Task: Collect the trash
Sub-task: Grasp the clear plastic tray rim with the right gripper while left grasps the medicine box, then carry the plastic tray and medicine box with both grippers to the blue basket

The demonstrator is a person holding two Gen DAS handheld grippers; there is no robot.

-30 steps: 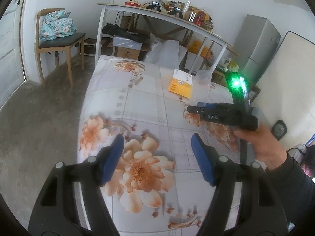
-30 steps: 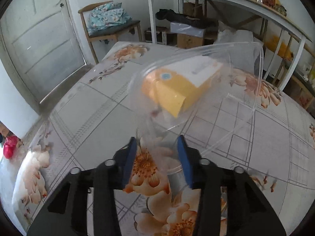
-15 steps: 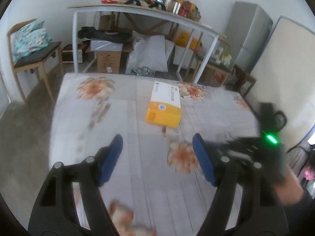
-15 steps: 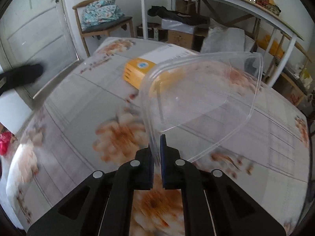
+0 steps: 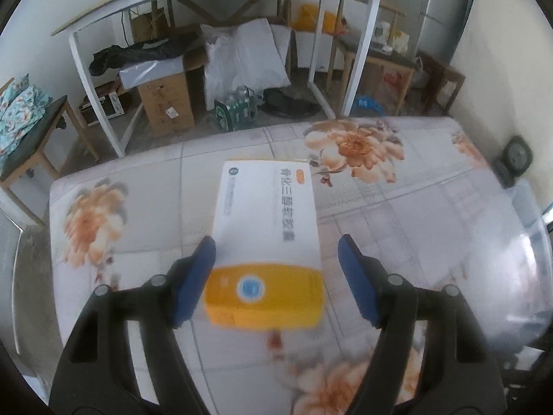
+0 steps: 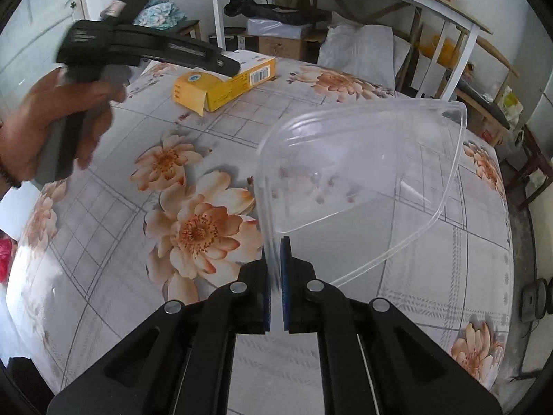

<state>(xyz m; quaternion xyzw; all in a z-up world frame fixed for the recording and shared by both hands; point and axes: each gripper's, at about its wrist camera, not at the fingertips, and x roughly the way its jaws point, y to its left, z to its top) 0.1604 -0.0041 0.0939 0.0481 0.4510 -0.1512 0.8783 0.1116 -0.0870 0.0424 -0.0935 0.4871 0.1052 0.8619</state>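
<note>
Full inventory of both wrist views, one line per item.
box: 1, white top with yellow end, on the flowered table, between the open left gripper's fingers, not gripped
clear plastic container: 1, transparent, held off the table by its rim in the right gripper
table: 1, grey grid cloth with orange flowers
white-framed bench: 1, behind the table, clutter on top
cardboard box: 1, brown, on the floor under the bench
white bags: pile, under the bench
chair: 1, wooden, patterned cushion on it, far left
left gripper: black, blue pads, open
right gripper: black, shut on the container
hand: 1, holding the left gripper's handle
</note>
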